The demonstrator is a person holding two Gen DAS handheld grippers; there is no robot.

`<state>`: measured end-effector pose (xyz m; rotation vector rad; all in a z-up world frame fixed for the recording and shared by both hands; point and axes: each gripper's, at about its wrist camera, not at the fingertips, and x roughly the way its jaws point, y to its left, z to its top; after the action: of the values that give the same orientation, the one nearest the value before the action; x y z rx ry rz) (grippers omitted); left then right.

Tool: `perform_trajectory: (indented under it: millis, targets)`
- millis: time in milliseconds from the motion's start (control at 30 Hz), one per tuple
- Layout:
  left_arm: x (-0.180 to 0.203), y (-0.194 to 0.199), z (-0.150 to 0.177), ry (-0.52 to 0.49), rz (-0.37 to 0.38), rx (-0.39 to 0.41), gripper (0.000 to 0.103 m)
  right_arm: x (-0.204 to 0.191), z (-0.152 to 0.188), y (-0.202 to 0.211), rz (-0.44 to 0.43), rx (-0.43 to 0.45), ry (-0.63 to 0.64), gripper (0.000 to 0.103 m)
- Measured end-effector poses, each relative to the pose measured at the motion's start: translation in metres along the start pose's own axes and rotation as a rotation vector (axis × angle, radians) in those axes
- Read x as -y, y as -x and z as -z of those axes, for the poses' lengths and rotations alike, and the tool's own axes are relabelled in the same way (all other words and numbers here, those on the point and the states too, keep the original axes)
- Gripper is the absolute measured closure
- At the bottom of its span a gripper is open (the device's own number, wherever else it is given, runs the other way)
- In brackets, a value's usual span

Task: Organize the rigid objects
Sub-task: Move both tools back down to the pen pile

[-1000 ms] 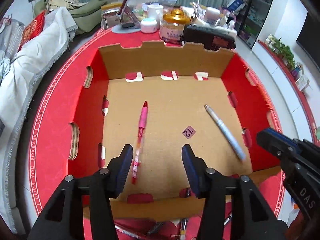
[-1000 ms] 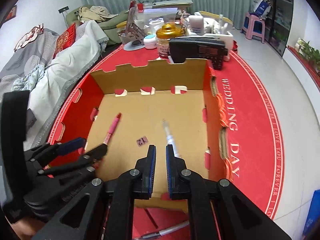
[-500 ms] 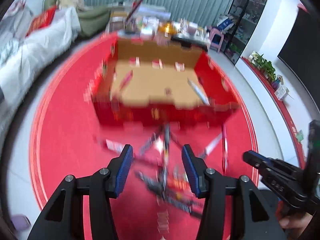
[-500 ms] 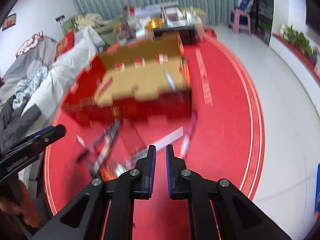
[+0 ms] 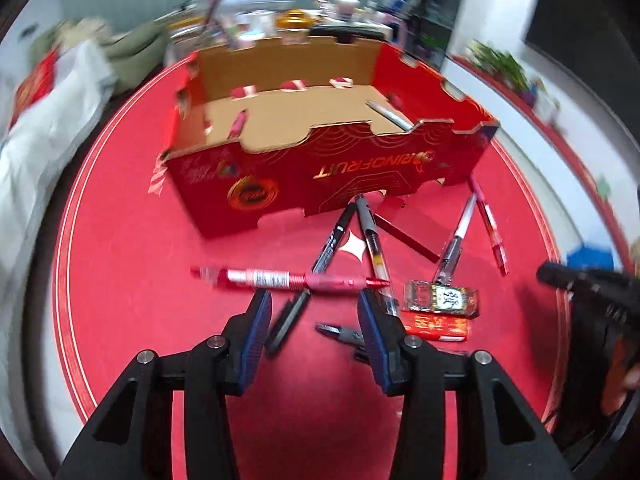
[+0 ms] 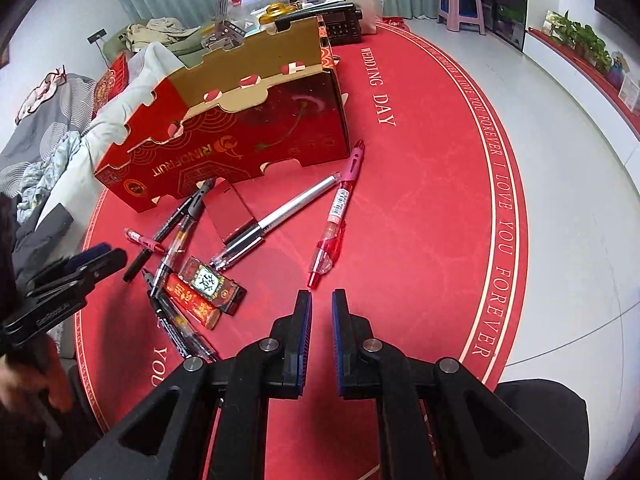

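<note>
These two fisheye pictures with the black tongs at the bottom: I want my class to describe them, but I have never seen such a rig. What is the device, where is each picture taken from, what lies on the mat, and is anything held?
There is no robot here. A person holds a two-finger tool in each hand, with a camera looking along its fingers. One picture comes from the left hand-held gripper, which is open; the other from the right hand-held gripper, nearly shut. Both are empty.

On the red mat stands a red cardboard box with two pens already inside. In front of it lie loose pens, among them a red pen and a silver pen, and a small printed box. The left view is blurred.
</note>
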<state>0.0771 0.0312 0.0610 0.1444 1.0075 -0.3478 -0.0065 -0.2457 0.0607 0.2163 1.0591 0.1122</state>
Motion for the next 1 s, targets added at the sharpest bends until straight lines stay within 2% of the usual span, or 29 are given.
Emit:
perform_trajectory:
  millis: [167, 300, 400, 467, 500, 567, 667, 767, 867, 933, 1000]
  targets:
    - [0.010, -0.017, -0.015, -0.153, 0.036, -0.034, 0.055, -0.001, -0.005, -0.001, 0.010, 0.012, 0.013, 0.092]
    - [0.007, -0.033, -0.025, -0.184, 0.056, -0.063, 0.054, 0.004, -0.006, -0.003, 0.017, 0.005, -0.002, 0.092]
    - [-0.005, -0.041, -0.027, -0.170, 0.088, -0.096, 0.054, 0.005, -0.005, -0.004, 0.018, -0.001, -0.004, 0.092]
    - [-0.012, -0.052, -0.022, -0.149, 0.097, -0.170, 0.054, 0.003, -0.004, -0.005, 0.017, -0.003, -0.003, 0.092]
    - [-0.013, -0.053, -0.017, -0.146, 0.095, -0.180, 0.054, 0.003, -0.005, -0.005, 0.013, -0.003, -0.001, 0.092]
    - [-0.013, -0.045, -0.006, -0.131, 0.105, -0.165, 0.054, 0.001, -0.006, -0.005, 0.012, -0.001, 0.005, 0.092]
    - [-0.019, -0.029, 0.016, -0.001, 0.166, -0.156, 0.054, 0.000, -0.007, -0.006, 0.014, 0.002, 0.013, 0.092]
    - [-0.022, -0.016, 0.028, 0.085, 0.122, -0.117, 0.054, 0.003, -0.008, -0.010, 0.016, -0.007, 0.002, 0.092]
    - [-0.025, 0.000, 0.029, 0.182, 0.145, -0.058, 0.054, 0.006, -0.009, -0.012, 0.024, -0.014, -0.004, 0.092]
    - [-0.021, 0.004, 0.023, 0.184, 0.157, -0.032, 0.054, 0.006, -0.010, -0.013, 0.029, -0.018, -0.002, 0.092]
    - [-0.016, -0.002, 0.011, 0.139, 0.127, -0.042, 0.054, 0.006, -0.011, -0.013, 0.031, -0.019, -0.002, 0.092]
